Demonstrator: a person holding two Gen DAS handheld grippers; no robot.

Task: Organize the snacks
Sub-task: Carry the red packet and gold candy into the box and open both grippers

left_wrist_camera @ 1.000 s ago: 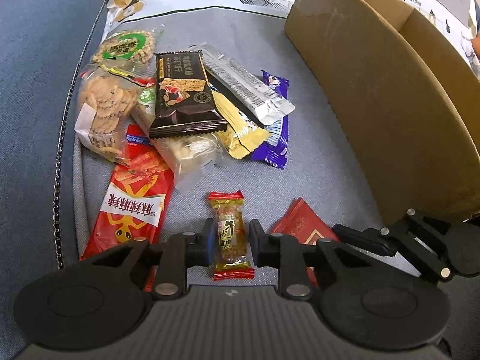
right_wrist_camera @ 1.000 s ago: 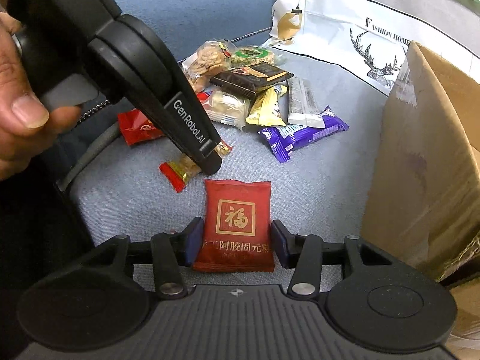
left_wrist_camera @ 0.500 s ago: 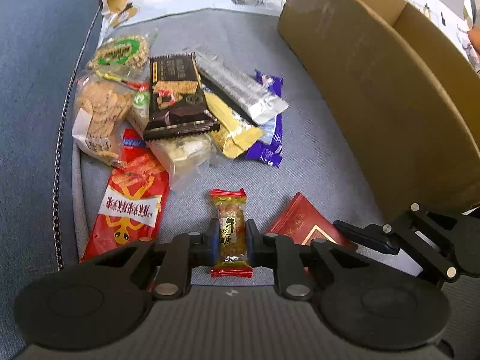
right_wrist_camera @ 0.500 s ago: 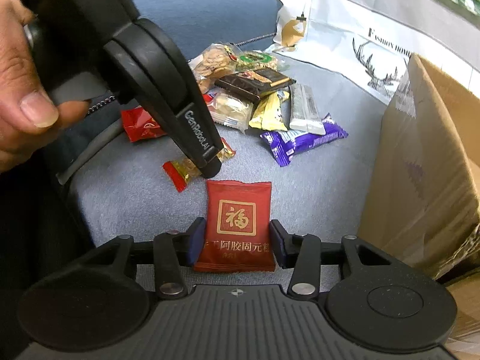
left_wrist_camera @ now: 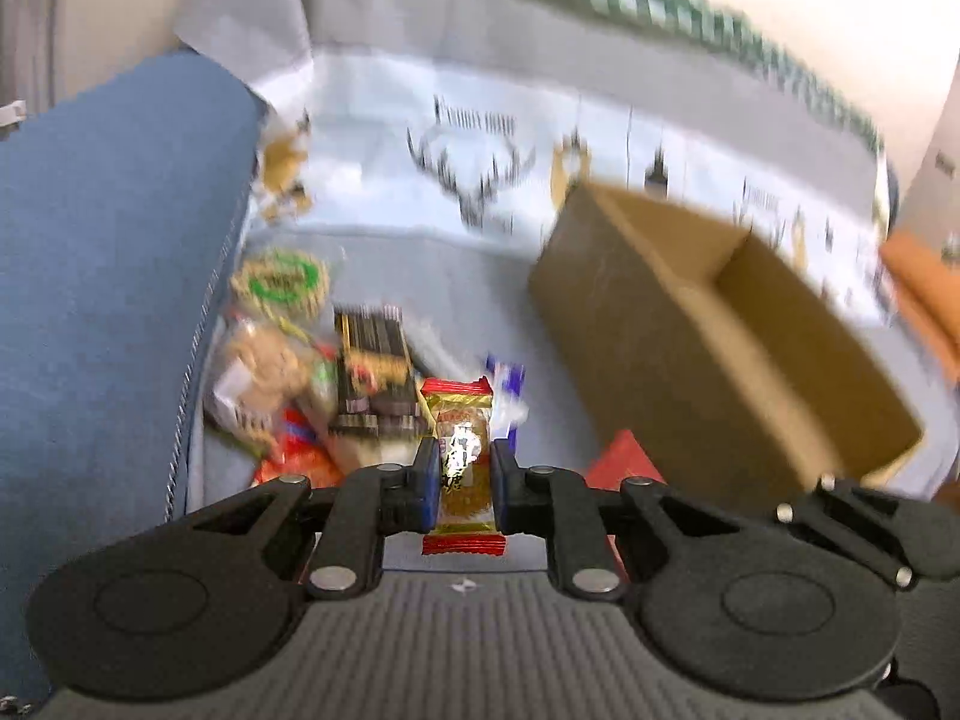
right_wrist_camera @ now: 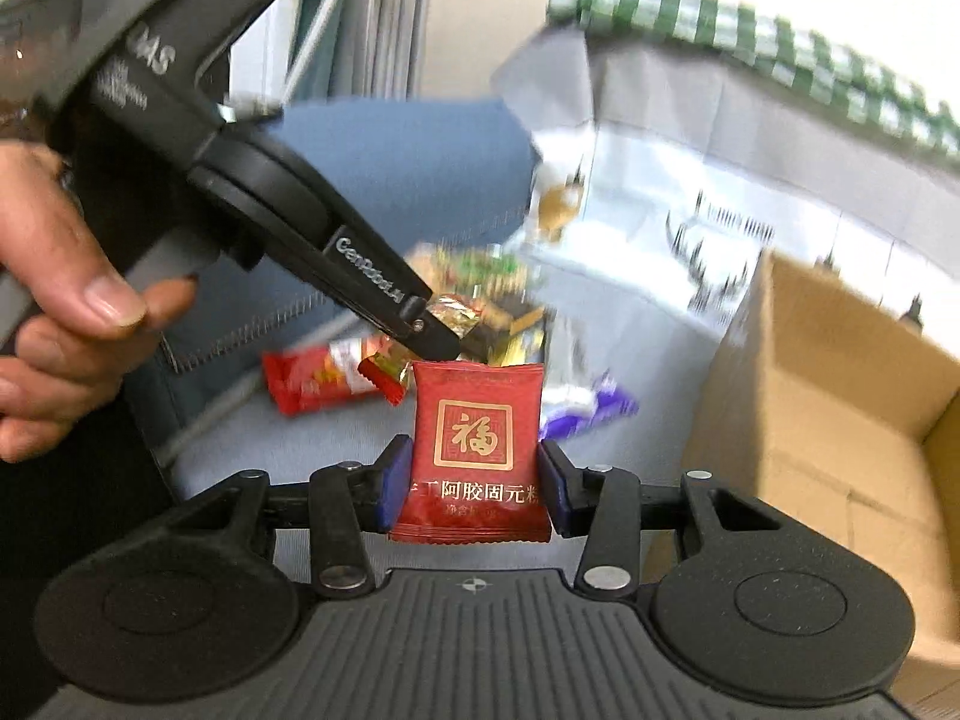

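My left gripper pinches a gold candy with red crimped ends, my right gripper clamps a red square sachet stamped gold, both above the snack pile, cardboard box beyond.

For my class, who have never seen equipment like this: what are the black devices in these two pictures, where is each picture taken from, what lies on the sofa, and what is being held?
There is no robot here. A person holds a hand-operated two-finger gripper in each hand, and each carries a wide-angle camera looking along its fingers.

In the left camera's view, the left gripper is shut on a small gold candy with red ends.

In the right camera's view, the right gripper pinches a red sachet by its sides. The person's hand and the other gripper show on the left of that view.

On the grey-blue sofa cushion lies a blurred pile of snacks. Beside it stands an open cardboard box.
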